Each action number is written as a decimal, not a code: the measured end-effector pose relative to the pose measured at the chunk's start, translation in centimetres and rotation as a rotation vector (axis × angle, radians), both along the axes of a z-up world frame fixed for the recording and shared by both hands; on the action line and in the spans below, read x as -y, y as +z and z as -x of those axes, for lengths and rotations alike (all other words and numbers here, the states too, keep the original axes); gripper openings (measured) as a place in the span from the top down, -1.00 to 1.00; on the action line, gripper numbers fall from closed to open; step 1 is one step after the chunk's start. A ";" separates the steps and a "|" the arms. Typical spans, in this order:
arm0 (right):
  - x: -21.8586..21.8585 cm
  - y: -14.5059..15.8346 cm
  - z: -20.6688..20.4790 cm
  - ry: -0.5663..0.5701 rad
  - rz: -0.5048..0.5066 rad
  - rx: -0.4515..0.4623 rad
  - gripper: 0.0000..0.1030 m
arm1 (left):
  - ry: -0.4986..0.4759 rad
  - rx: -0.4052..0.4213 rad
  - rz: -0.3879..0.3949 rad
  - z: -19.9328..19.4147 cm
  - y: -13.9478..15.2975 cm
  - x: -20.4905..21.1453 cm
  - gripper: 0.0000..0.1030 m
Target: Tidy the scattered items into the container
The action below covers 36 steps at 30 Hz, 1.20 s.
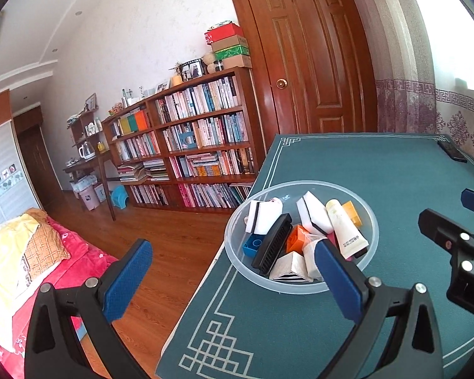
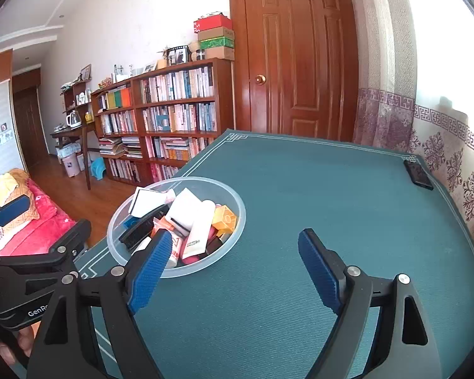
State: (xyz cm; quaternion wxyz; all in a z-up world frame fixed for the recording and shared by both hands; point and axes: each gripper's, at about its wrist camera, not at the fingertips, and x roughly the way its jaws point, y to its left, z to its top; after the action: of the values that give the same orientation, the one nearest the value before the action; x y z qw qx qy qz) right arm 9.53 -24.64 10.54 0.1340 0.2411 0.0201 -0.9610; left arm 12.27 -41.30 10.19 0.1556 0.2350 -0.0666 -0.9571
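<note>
Nearest, the right gripper (image 2: 233, 252) and the left gripper (image 1: 233, 259) both hang with jaws spread wide and nothing between them, above the green mat (image 2: 300, 189) on the desk. Beyond their fingers the clear bowl (image 2: 240, 221) sits near the desk's left edge, filled with a black brush (image 1: 273, 240), a white tube (image 1: 344, 224), sponges and small blocks. A dark phone (image 2: 417, 174) lies at the far right corner.

The bowl (image 1: 237, 254) is translucent, frosted plastic; the table mat (image 2: 300, 189) is matt, woven green cloth; the door (image 1: 309, 47) is glossy varnished wood.
</note>
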 end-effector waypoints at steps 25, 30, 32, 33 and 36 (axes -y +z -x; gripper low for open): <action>-0.5 2.9 -2.5 0.005 0.065 -0.087 -0.80 | 0.047 -0.039 -0.039 -1.9 0.4 3.4 -0.99; -0.1 2.5 -1.9 0.024 0.061 -0.029 -0.80 | 0.042 -0.049 -0.036 -2.2 0.5 3.4 -0.99; 0.4 2.2 -1.8 0.034 0.042 -0.017 -0.80 | 0.040 -0.048 -0.029 -2.2 0.5 3.3 -0.99; 0.6 2.0 -1.8 0.037 0.034 -0.013 -0.80 | 0.040 -0.047 -0.027 -2.2 0.5 3.3 -0.99; 0.8 1.7 -2.1 0.050 0.036 -0.020 -1.00 | 0.039 -0.043 -0.027 -2.3 0.4 3.3 -0.99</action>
State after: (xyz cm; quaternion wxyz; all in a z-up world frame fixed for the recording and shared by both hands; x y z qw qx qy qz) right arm 11.67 -25.47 12.25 0.1621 0.2285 0.0100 -0.9599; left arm 14.55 -44.60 10.55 0.1726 0.2178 -0.0458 -0.9595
